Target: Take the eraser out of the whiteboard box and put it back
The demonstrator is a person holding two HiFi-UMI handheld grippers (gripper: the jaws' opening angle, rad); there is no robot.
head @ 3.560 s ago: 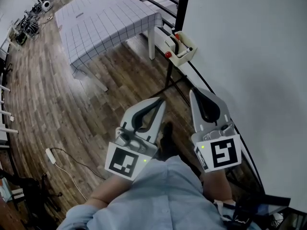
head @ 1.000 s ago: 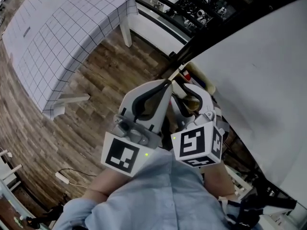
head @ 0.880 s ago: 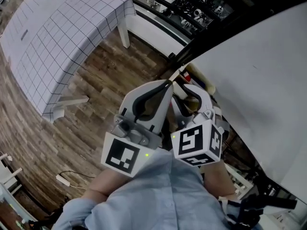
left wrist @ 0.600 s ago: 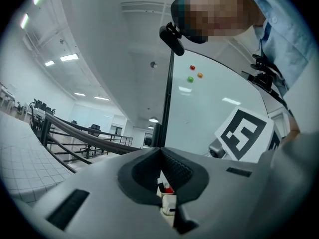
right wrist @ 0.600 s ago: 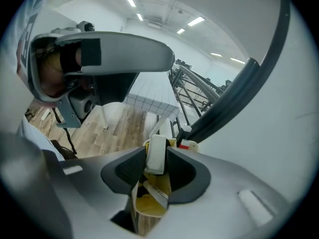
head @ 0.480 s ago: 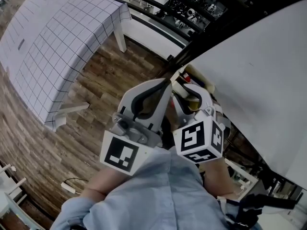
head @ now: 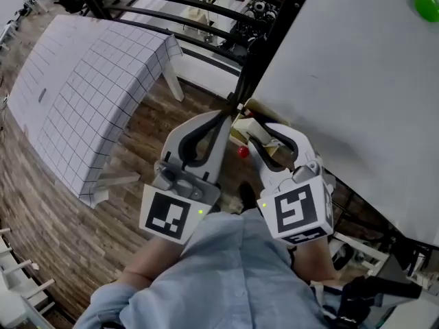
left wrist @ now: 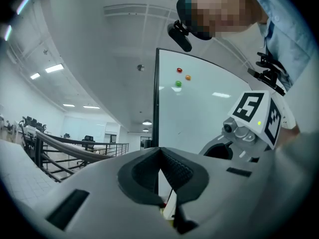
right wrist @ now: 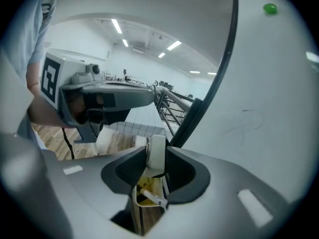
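L grey two-jaw gripper (left wrist: 159,152): pressed together, empty. White block eraser (right wrist: 156,144) is pinched in R gripper (right wrist: 153,158), just above cream plastic whiteboard box (right wrist: 135,210). Risk, imo: a twist loosens the pinch and the eraser drops past the box.

Bright, even light; dark fisheye-warped edges
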